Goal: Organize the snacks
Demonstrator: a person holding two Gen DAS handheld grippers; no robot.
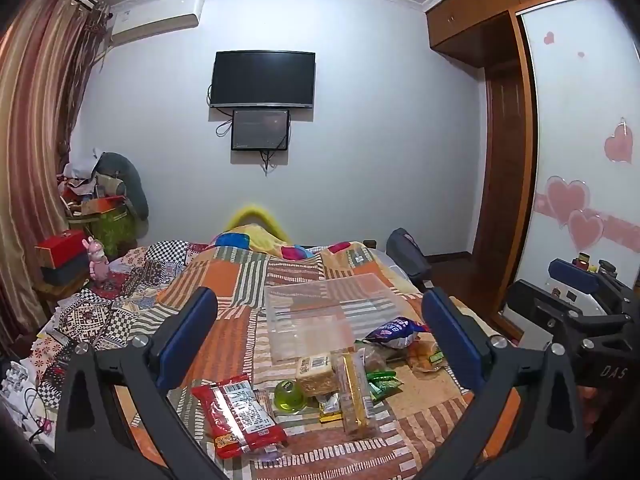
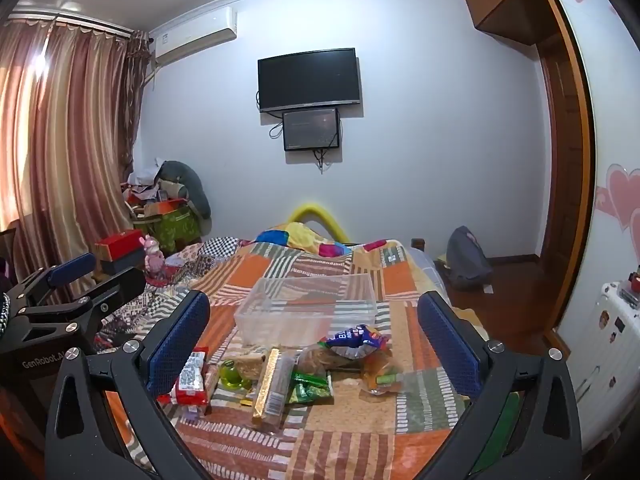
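The snacks are seen in a loose pile on the patchwork bedspread [image 2: 360, 412], just in front of a clear plastic bin [image 2: 308, 308] that stands empty behind them. The left gripper [image 1: 320, 340] and the right gripper [image 2: 314, 344] are both held above the near edge of the bed with the jaws spread as wide as they go, and nothing is held between the pads of either one. The red packet [image 1: 240, 416] at the left of the pile is judged to be light and flat, with a glossy film that may slip; it is probably best taken across its short width, near the middle. The long gold-edged pack [image 2: 272, 384] looks stiffer, so a grip across its narrow side should hold well. The blue and white bag [image 2: 356, 340] seems puffed and soft, and its content may be crushed if it is squeezed hard; the crimped end is the safer place. The small green jelly cup [image 1: 289, 396] is rounded and smooth, so it can be expected to roll or slide from the pads. The pale block [image 1: 316, 372] with a barcode appears firm and easy to take by its sides. The small green sachets [image 2: 310, 386] are thin and lie flat on the soft cloth, which is likely to make them hardest to pick up.
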